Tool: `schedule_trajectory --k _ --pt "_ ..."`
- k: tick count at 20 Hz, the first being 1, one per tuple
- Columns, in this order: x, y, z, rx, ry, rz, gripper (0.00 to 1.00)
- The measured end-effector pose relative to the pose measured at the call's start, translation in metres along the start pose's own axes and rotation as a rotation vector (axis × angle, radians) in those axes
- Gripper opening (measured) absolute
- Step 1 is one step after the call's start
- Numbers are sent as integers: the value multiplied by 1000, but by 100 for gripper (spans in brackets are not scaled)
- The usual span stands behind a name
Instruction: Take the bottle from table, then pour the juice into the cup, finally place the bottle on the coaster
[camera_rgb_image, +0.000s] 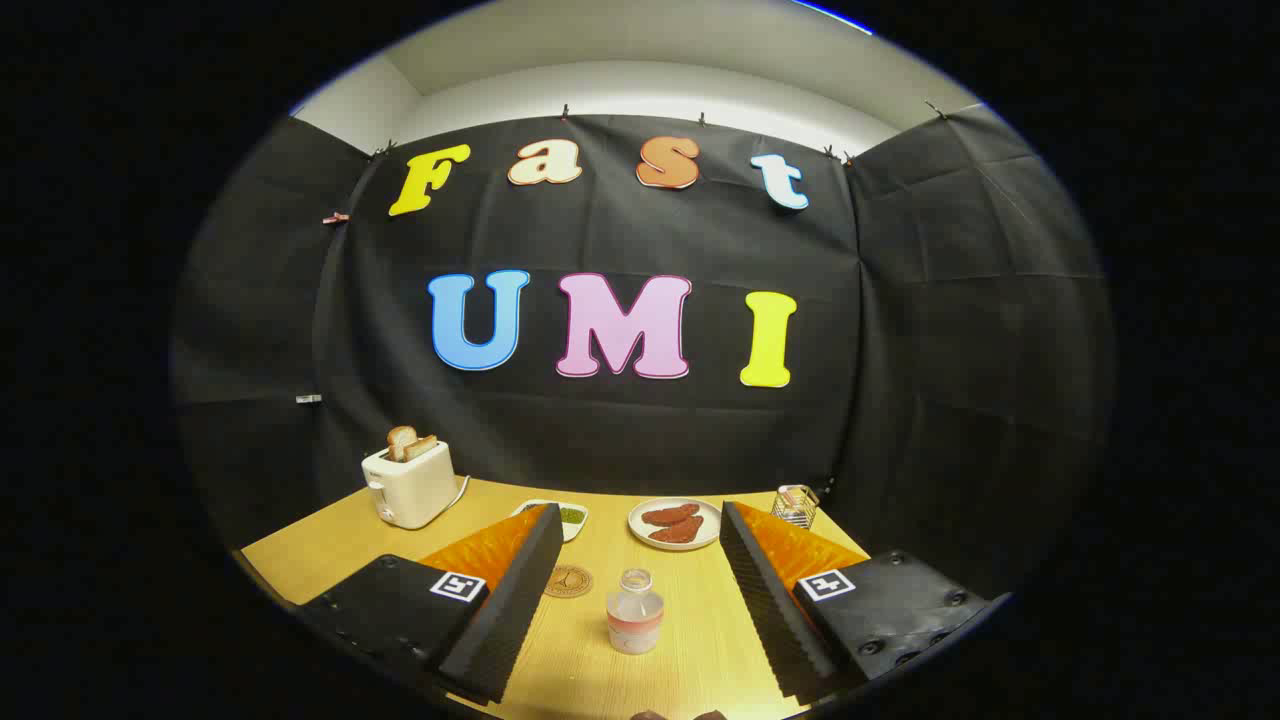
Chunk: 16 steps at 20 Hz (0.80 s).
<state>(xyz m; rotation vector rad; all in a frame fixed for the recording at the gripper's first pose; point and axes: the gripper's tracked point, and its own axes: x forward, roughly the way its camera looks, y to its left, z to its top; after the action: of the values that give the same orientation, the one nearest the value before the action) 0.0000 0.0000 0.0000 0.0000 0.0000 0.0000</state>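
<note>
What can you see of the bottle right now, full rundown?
The bottle is small, clear and plastic-looking, with a reddish label band around its middle and an open-looking neck. It stands upright on the wooden table, between the gripper's open fingers, touched by neither. A round coaster lies apart beside it, toward the toaster side.

Light comes from overhead, brightest on the pale band of ceiling at the upper middle of the frame. The wooden surface (330, 545) at the bottom is evenly lit, with soft, short shadows. The dark cloth soaks up light. Fisheye bending curves straight edges toward the rim. Focus stays sharp throughout.
</note>
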Motion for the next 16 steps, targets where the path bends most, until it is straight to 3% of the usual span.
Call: schedule_trajectory --k 5,11,16 --pt "13 -1 -11 66 4 75 97" --pt "26 -20 -40 76 47 55 97" --pt "27 -19 -37 38 34 70 99"
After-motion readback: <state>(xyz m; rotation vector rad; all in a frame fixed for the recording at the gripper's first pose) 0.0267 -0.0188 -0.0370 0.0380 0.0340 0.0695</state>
